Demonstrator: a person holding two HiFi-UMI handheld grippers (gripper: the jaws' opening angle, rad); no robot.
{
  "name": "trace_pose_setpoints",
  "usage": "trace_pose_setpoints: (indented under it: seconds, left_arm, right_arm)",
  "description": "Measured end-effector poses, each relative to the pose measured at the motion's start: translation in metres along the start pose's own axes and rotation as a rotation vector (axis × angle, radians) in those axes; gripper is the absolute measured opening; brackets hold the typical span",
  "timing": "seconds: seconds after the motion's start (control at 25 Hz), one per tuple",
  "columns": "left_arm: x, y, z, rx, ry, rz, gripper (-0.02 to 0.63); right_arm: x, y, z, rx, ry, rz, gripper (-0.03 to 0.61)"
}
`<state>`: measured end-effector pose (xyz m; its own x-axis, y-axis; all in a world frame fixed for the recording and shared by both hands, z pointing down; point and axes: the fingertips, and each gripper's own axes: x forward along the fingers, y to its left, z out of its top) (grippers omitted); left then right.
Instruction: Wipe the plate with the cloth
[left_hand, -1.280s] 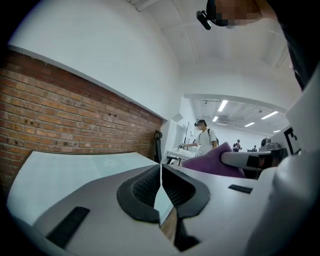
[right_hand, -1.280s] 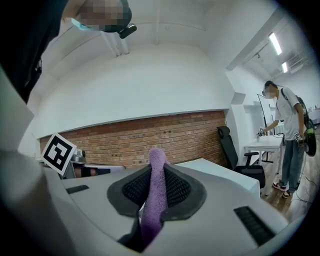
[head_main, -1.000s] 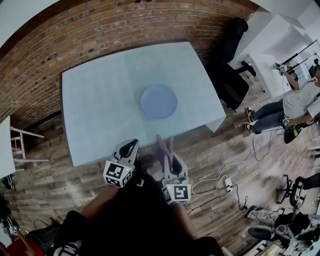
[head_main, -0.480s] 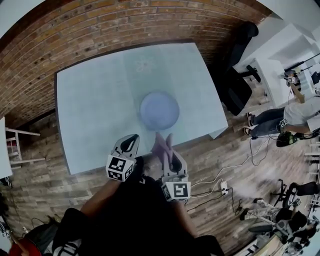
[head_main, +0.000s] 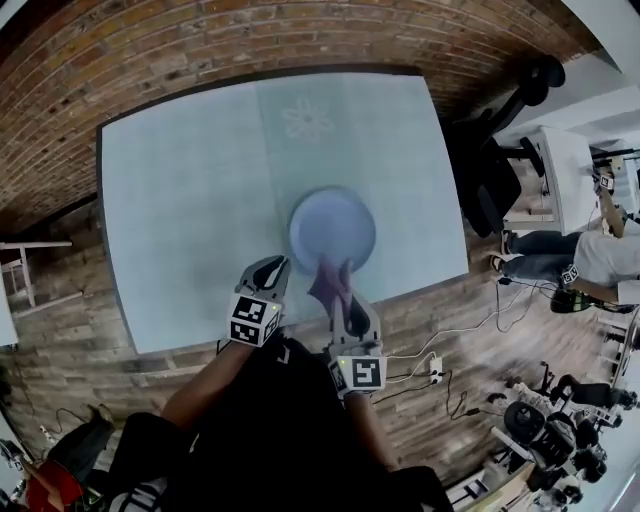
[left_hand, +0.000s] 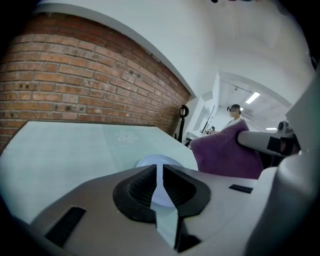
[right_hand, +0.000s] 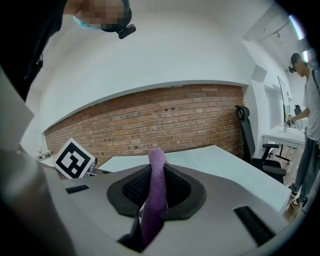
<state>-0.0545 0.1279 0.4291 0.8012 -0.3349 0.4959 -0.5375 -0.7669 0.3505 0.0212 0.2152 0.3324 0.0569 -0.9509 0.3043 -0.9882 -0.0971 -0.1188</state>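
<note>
Bright, even indoor light; a ceiling strip light glows far right. Heavy fisheye bending, dark vignetted corners in every view; head view slightly soft.

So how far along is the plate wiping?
Done: the purple cloth is picked up, clamped in the right gripper. In hand: seen from the head view, it overlaps the near rim of the plate on the table; contact cannot be told. The left gripper is shut and empty. Left: the wiping itself.

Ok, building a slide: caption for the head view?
Right gripper holds a purple cloth at the near rim of the plate; left gripper empty alongside.
</note>
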Motion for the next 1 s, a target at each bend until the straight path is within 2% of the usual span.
trace_pose_setpoints:
  seconds: [0.2,0.44,0.52,0.6,0.8,1.0]
  left_arm:
    - [0.03,0.021,-0.017,-0.06,0.081,-0.001,0.04]
    - [0.055,0.035,-0.04,-0.125,0.155,-0.013,0.044]
    - [0.061,0.037,-0.048,-0.155,0.176,-0.01,0.107]
    - [0.069,0.04,-0.055,-0.178,0.196,0.007,0.118]
    - [0.096,0.047,-0.075,-0.222,0.252,0.035,0.126]
    - [0.121,0.051,-0.092,-0.281,0.284,0.066,0.129]
  right_arm:
    - [0.033,-0.005,-0.009,-0.011,0.056,0.015,0.066]
    - [0.065,-0.005,-0.013,-0.037,0.055,0.04,0.066]
    - [0.075,-0.006,-0.016,-0.045,0.062,0.058,0.066]
    - [0.085,-0.012,-0.019,-0.042,0.069,0.076,0.066]
    - [0.11,-0.03,-0.034,-0.032,0.094,0.135,0.066]
    - [0.134,-0.041,-0.051,-0.03,0.123,0.233,0.066]
